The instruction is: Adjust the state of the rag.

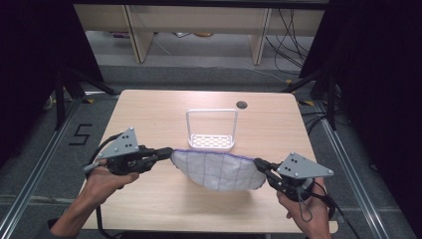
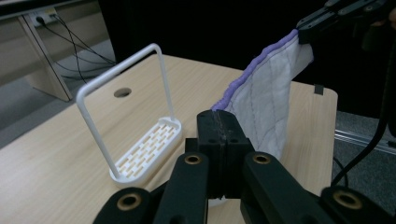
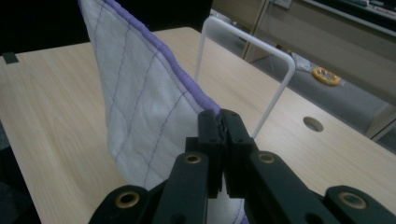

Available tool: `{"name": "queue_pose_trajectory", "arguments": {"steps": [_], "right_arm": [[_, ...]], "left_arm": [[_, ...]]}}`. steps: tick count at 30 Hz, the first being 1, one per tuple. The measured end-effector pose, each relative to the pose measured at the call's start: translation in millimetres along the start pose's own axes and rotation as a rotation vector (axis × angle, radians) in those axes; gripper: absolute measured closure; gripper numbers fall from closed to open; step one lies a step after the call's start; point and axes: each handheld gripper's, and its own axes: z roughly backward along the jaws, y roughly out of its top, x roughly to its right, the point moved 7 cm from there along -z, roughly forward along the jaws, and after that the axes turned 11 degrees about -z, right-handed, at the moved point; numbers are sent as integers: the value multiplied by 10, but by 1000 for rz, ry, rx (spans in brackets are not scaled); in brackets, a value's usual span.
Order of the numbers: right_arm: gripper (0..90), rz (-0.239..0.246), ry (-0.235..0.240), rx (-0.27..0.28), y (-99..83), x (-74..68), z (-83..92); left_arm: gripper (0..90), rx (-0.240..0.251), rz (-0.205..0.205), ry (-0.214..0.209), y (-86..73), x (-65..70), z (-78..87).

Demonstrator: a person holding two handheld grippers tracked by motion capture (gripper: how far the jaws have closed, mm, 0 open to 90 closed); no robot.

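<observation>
A white quilted cloth (image 1: 219, 170) with a purple edge hangs in the air between my two grippers, sagging in the middle above the table. The left gripper (image 1: 168, 152) is shut on the cloth's left corner; its own view has the jaws pressed together on the purple hem (image 2: 219, 114). The right gripper (image 1: 259, 163) is shut on the right corner, with the cloth (image 3: 140, 107) rising beyond its closed jaws. Just behind the cloth, a white wire rack (image 1: 211, 142) with a slotted base and a tall hoop stands on the table.
The light wooden table (image 1: 149, 109) has a round cable hole (image 1: 242, 104) near its far edge. Beyond the table are wooden furniture legs, loose cables on the floor and dark curtains on both sides. A person's hands hold the grippers at the near edge.
</observation>
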Motion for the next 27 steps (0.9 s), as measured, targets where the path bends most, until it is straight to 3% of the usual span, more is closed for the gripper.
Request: {"name": "queue_pose_trajectory", "arguments": {"steps": [4,10,15,19,24,25,27], "right_arm": [[886,6,23,22,124,-67,40],[886,24,29,52,260,-107,76],[886,26,50,65,352,-171,113],[886,22,68,96,459,-226,215],[887,4,85,81,553,-262,278],[887,29,70,75,564,-219,244],[886,-11,72,40,527,-163,142]], "left_arm": [[892,36,0,9,147,-24,134],[892,48,15,20,223,-36,220],[892,62,59,-17,288,-1,311],[892,81,51,-34,396,37,412],[892,35,73,-46,400,-20,372],[892,25,85,-48,373,-49,329],[892,1,108,-56,293,-111,229]]}}
